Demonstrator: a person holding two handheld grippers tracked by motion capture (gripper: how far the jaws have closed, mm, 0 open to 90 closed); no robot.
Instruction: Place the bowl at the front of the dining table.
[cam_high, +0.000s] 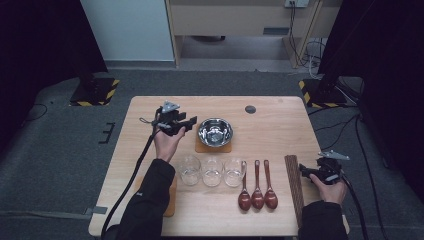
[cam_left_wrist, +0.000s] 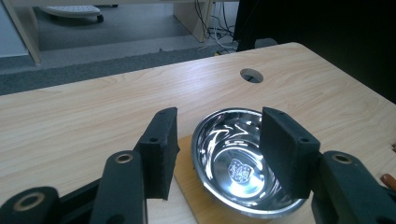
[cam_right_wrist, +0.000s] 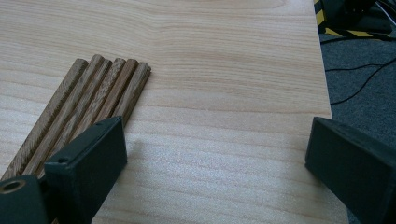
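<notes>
My left gripper (cam_high: 186, 125) hangs above the table (cam_high: 150, 107) just left of the steel bowl (cam_high: 215, 132), jaws parted about halfway with nothing between them. Looking along those jaws, I see the bowl (cam_left_wrist: 238, 163) right beyond the pads (cam_left_wrist: 161, 149), sitting on a small wooden coaster (cam_left_wrist: 187, 186). My right gripper (cam_high: 309, 171) rests low at the table's right edge, jaws spread wide and holding nothing; its left pad (cam_right_wrist: 93, 154) sits just beside the bundle of dark wooden sticks (cam_right_wrist: 88, 100). Out from there, three clear glasses (cam_high: 212, 171) stand in a row below the bowl, and three brown spoons (cam_high: 257, 186) lie side by side between the glasses and the sticks (cam_high: 294, 187).
</notes>
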